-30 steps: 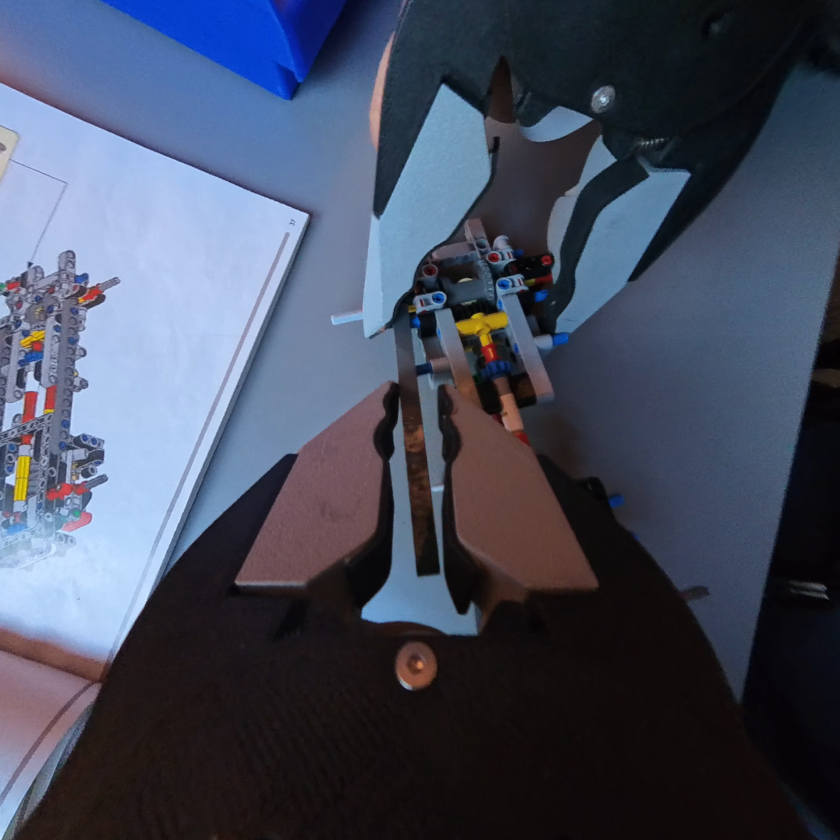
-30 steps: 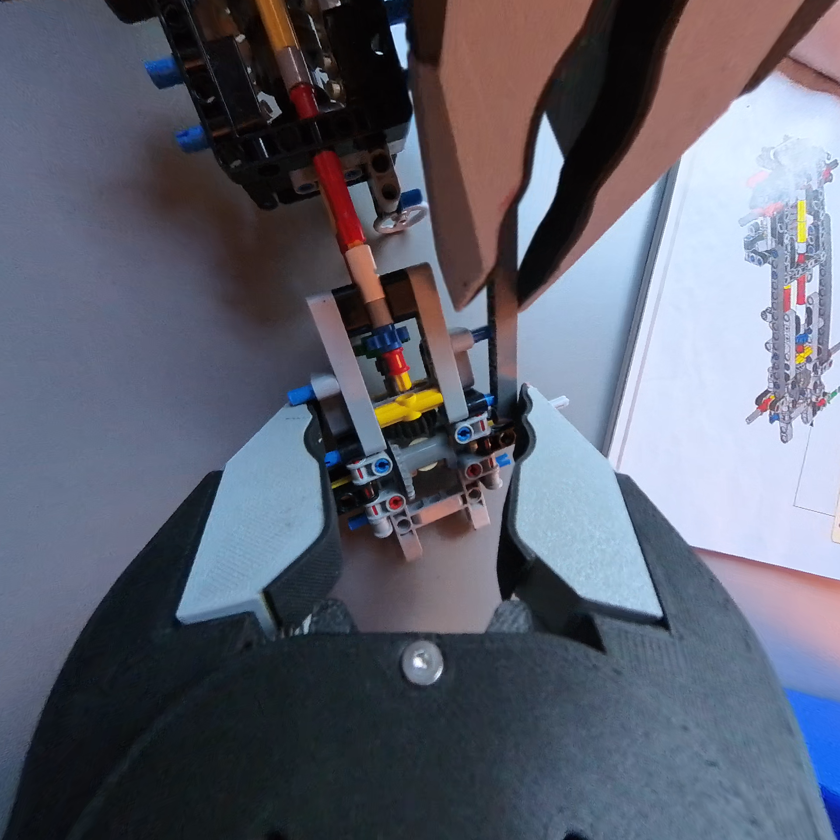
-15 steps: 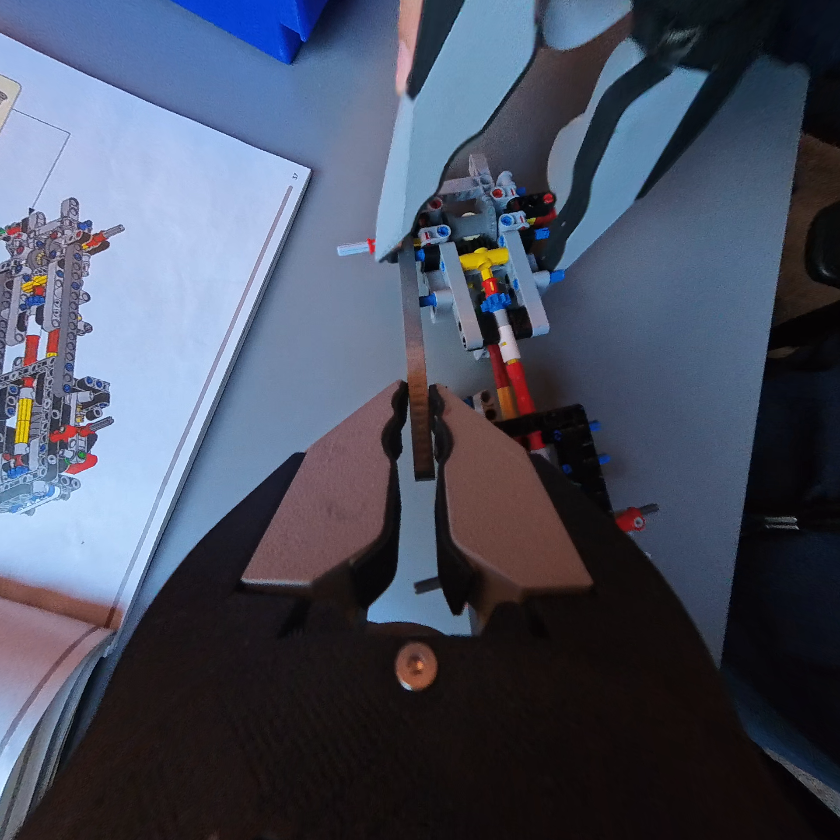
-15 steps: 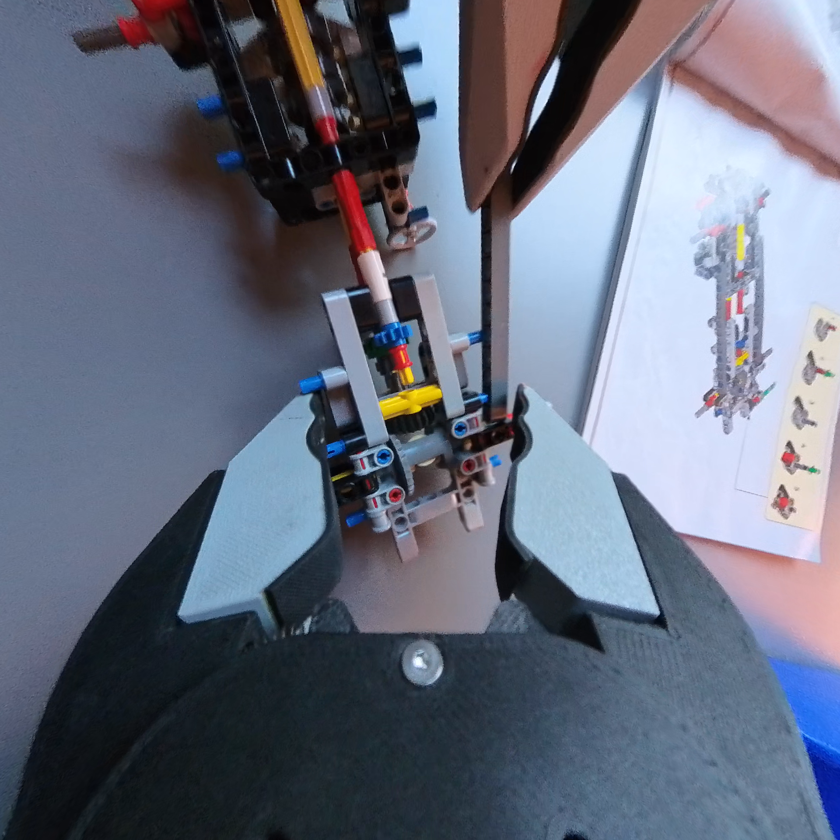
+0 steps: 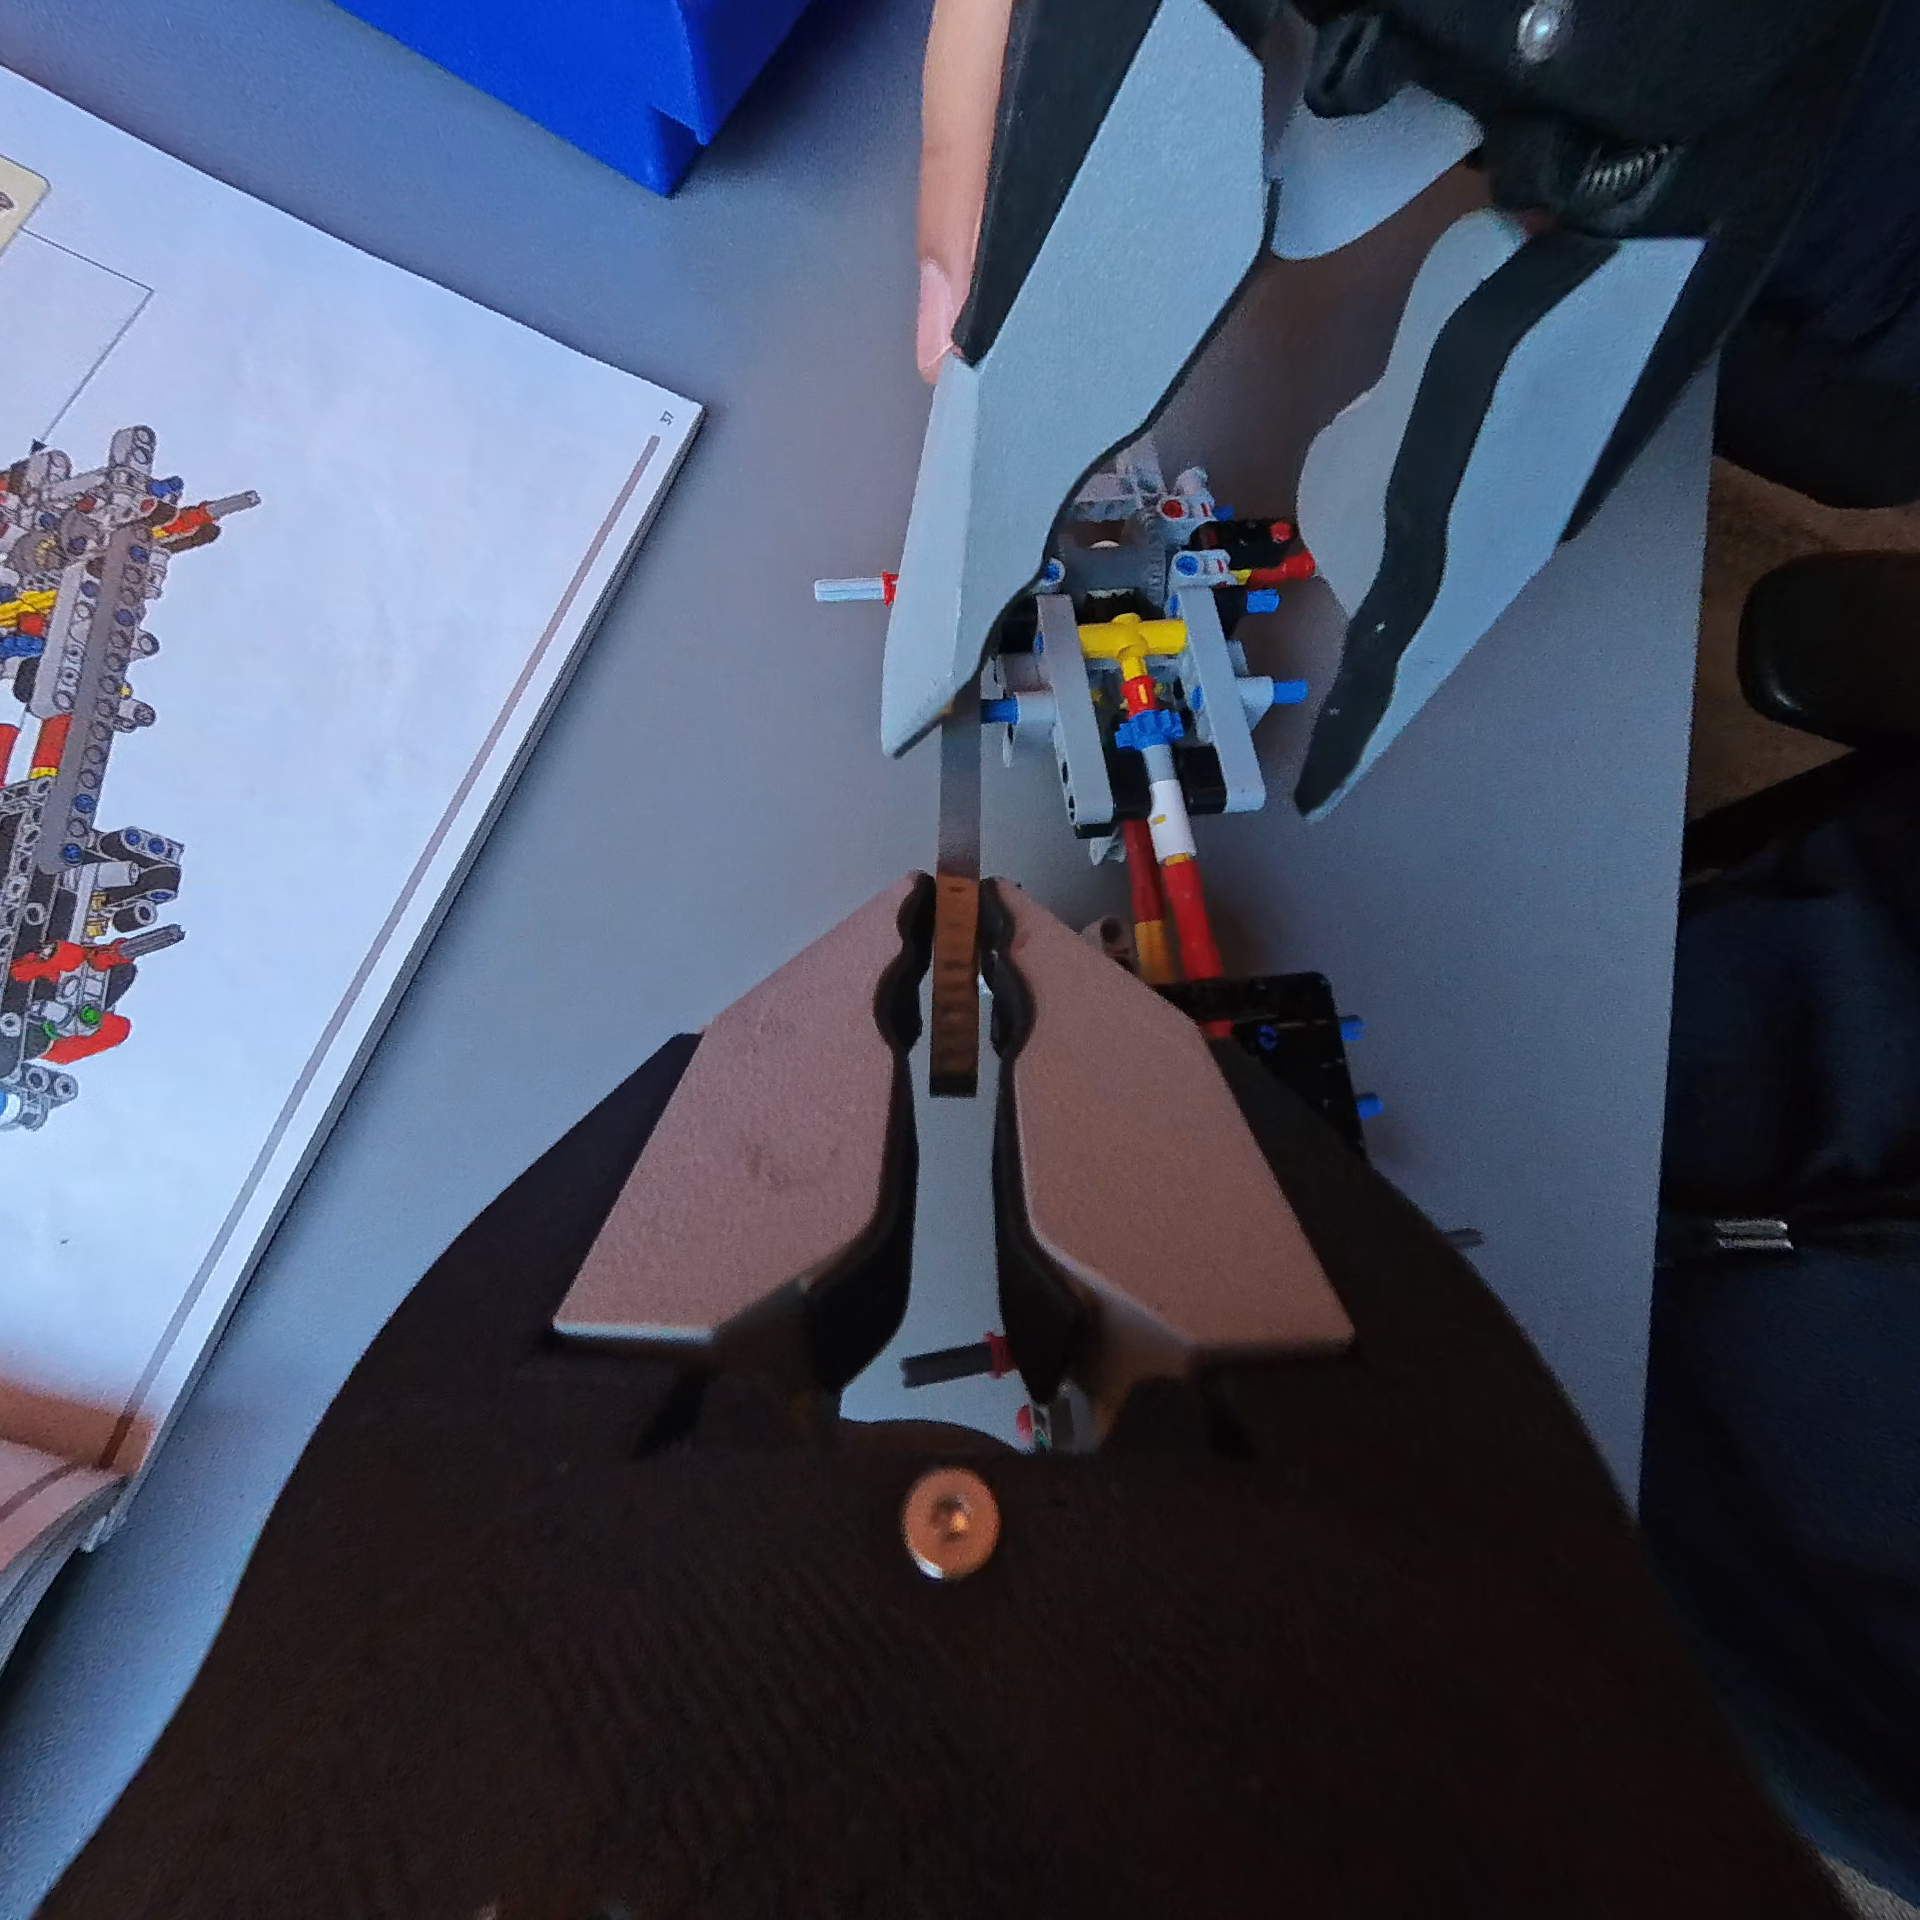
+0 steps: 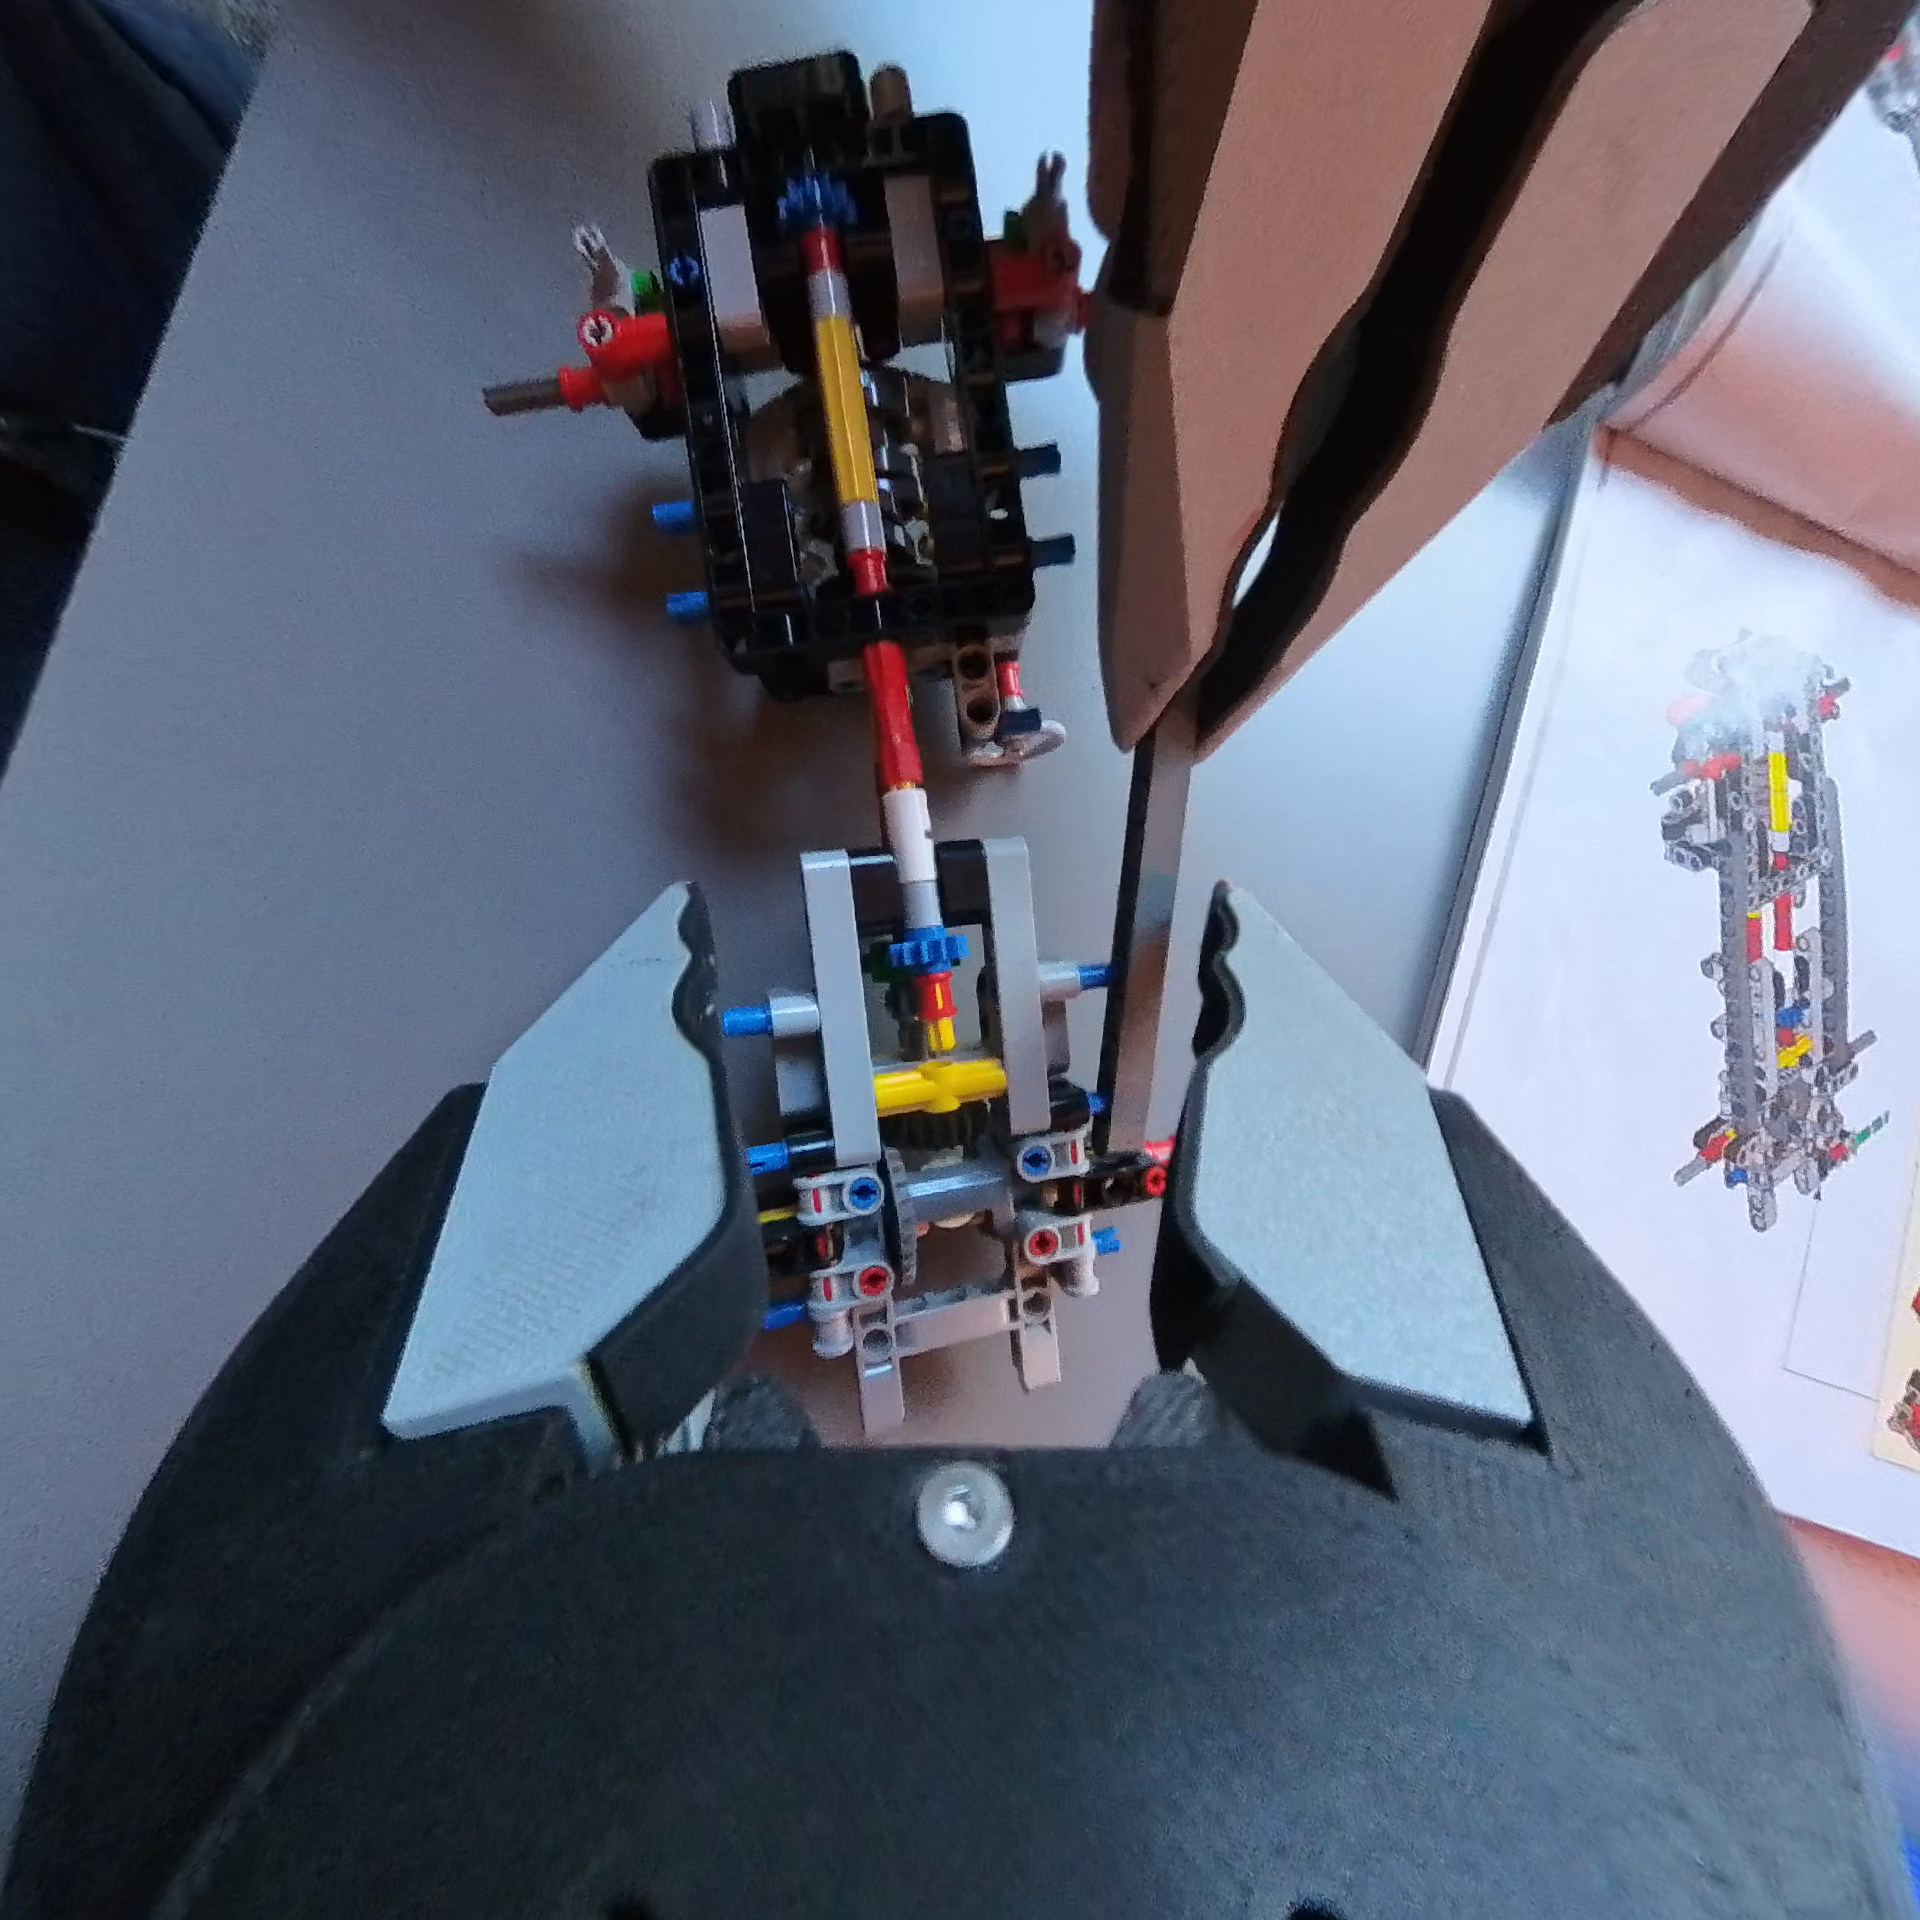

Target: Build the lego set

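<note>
Beam (image 5: 957,831) — a long, thin grey piece with a dark edge — is clamped between the brown fingers (image 5: 790,1122) of the left gripper (image 5: 957,935), which stand narrow with both pads pressed against its sides. The beam runs forward from those fingertips to the brick assembly (image 6: 925,1081) and meets the assembly's side beside a blue pin, as the right wrist view shows.

The right gripper (image 6: 956,935) stands wide. Its grey fingers (image 6: 582,1164) flank the assembly on both sides; a gap shows between each fingertip and the bricks, and the beam passes just inside one of them. A person's fingertip (image 5: 943,208) lies along the outer face of that gripper.

The assembly rests on a grey table (image 6: 312,727). It consists of a grey frame with a yellow cross piece, a blue gear and blue pins. A red and white axle (image 6: 896,758) joins it to a black frame block (image 6: 842,416) farther along the table; a yellow axle runs through that block.

An open instruction booklet (image 5: 343,665) lies on the table, well apart from the assembly. A blue box (image 5: 582,62) stands beyond the booklet.
</note>
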The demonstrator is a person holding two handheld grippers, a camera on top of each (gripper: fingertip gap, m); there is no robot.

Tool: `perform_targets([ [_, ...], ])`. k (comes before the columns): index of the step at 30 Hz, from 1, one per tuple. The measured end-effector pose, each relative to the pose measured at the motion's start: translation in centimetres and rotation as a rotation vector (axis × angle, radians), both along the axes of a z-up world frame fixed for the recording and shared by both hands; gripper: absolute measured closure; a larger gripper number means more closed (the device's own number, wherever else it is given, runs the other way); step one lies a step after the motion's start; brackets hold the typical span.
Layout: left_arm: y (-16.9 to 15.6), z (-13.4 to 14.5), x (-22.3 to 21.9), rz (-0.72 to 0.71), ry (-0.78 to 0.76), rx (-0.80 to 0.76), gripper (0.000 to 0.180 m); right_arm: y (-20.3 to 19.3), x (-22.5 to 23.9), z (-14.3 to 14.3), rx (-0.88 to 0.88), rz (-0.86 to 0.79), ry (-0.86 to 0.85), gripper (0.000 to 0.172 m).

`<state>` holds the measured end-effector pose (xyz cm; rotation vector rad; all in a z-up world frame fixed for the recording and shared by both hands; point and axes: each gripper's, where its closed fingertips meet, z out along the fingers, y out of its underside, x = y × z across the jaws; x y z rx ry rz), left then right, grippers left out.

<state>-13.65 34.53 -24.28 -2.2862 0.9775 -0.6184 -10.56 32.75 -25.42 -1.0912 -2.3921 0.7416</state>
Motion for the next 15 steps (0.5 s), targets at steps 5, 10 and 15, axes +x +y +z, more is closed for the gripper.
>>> perform_targets([
  [5,-0.1,0.1,0.3,0.012,-0.026,0.0,0.175,-1.1,-0.8,-0.6,0.005,0.017,-0.029,0.078],
  [10,-1.0,-0.4,-0.2,0.014,-0.021,-0.039,0.155,-1.2,-1.4,-1.8,0.051,0.009,-0.047,0.076],
  [15,-2.1,0.9,-1.7,0.036,-0.077,-0.035,0.151,-1.0,-1.5,-1.2,0.052,0.002,-0.026,0.081],
])
